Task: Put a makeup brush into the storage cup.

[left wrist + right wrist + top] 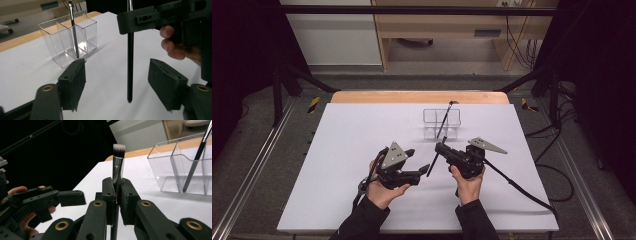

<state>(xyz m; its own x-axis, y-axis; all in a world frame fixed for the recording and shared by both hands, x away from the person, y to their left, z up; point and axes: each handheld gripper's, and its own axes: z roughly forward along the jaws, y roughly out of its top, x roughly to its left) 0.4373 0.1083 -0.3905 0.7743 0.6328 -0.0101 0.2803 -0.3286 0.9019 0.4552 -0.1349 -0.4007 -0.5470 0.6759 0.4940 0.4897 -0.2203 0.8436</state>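
One makeup brush [118, 162] between jaws

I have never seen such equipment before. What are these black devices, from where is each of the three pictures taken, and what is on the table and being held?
A person sits at a white table and holds a hand-operated gripper in each hand; there is no robot arm. The high view looks down from above the person. The other two pictures come from small cameras riding on each gripper, looking along its two black fingers.

The right gripper is shut on a makeup brush, bristles up, with its thin handle pointing down. The left gripper is open, its fingers on either side of that handle without touching it.

Farther back stands a clear divided organizer, with a second thin brush leaning in it.
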